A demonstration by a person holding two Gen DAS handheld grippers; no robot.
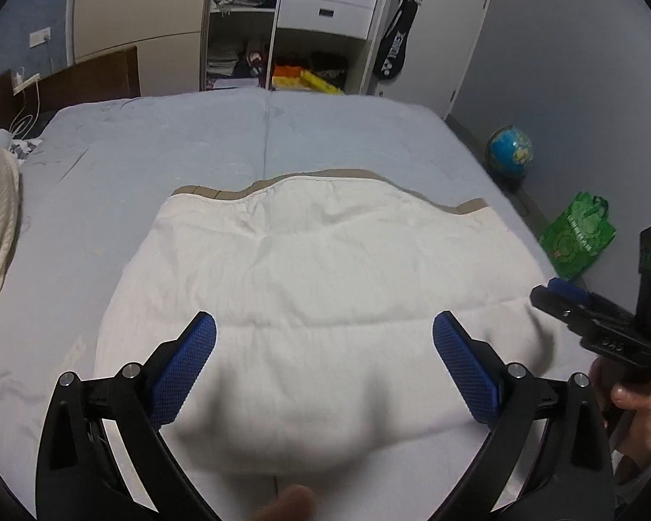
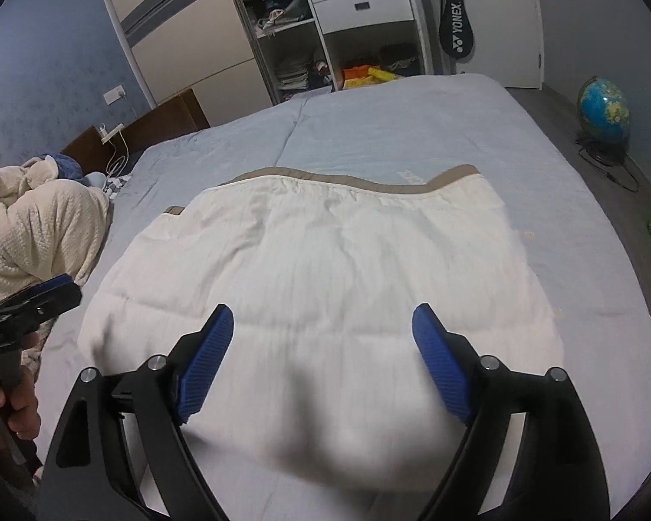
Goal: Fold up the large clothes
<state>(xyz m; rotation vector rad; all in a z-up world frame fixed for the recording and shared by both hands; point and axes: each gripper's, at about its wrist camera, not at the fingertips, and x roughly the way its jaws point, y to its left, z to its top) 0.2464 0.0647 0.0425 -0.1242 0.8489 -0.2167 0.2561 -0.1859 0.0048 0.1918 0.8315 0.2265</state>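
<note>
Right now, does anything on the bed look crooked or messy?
Yes. The white quilt's top layer sits short of the tan edge beneath, which runs wavy, not straight. A cream blanket lies crumpled at the bed's left.

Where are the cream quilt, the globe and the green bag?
cream quilt point(image 1: 308, 260): left wrist view, middle of its top face.
globe point(image 2: 603, 108): right wrist view, centre of the blue ball.
green bag point(image 1: 579, 236): left wrist view, its printed side.

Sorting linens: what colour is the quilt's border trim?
Tan trim on the cream quilt, clearest from the right wrist.
</note>
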